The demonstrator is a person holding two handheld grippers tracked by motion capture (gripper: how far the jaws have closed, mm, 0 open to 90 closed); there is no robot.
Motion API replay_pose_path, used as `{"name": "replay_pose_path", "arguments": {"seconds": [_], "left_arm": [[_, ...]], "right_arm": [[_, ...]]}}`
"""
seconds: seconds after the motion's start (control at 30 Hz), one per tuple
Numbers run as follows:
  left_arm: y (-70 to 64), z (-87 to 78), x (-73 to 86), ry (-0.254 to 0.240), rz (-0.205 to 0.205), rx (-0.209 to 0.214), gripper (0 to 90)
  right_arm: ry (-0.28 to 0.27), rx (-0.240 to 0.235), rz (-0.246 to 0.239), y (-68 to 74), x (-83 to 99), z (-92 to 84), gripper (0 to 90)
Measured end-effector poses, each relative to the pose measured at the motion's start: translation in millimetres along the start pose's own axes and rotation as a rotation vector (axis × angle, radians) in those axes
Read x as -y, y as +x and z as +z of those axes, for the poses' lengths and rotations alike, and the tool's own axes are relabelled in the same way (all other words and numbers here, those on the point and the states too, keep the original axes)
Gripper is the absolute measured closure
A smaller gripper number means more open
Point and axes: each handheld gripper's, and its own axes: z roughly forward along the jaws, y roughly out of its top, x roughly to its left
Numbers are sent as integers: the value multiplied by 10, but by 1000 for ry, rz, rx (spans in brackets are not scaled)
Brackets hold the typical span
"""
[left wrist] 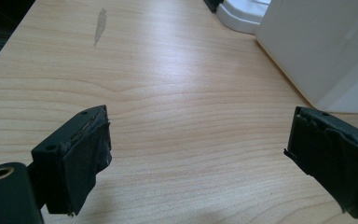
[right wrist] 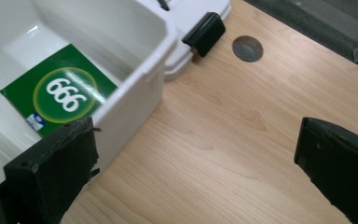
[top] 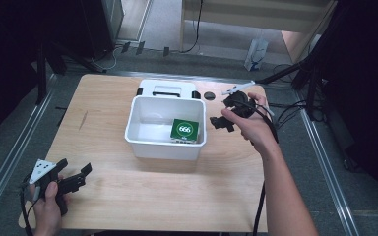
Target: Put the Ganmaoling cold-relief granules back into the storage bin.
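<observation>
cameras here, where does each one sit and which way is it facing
High view: above the person's side, facing forward and down on the table; both forearms, left gripper, right gripper.
Left gripper view: rides the left gripper, low over bare wood toward the white bin; its open jaws show.
Right gripper view: rides the right gripper, beside the bin's rim, looking at the green 666 box; its open jaws show.
Shared: bin, its lid behind it, tabletop.
</observation>
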Motion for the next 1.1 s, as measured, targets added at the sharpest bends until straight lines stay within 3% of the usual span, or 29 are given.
{"name": "replay_pose_path", "arguments": {"seconds": [0.23,0.47,0.57,0.73,0.9,1.0,1.1], "left_arm": [[0,-1,0,1,0,-3,66],[0,-1,1,-1,-1,-4,66],[1,-1,0,-1,-2,-6,66],[1,-1,1,-2,-4,-7,66],[0,-4,2,-5,-6,-9,66],[-1,-4,3,-5,-6,-11,66],[-6,-3,3,-5,-2,-13,66]], "right_arm": [[-50,43,93,-149,344,-38,0],[-91,78,164,-224,688,-18,0],[-121,122,187,-239,851,-25,0],[-159,152,241,-280,1125,-54,0],[-178,126,276,-317,1450,-57,0],[-179,138,286,-317,1662,-54,0],[-192,143,333,-335,1924,-49,0]]}}
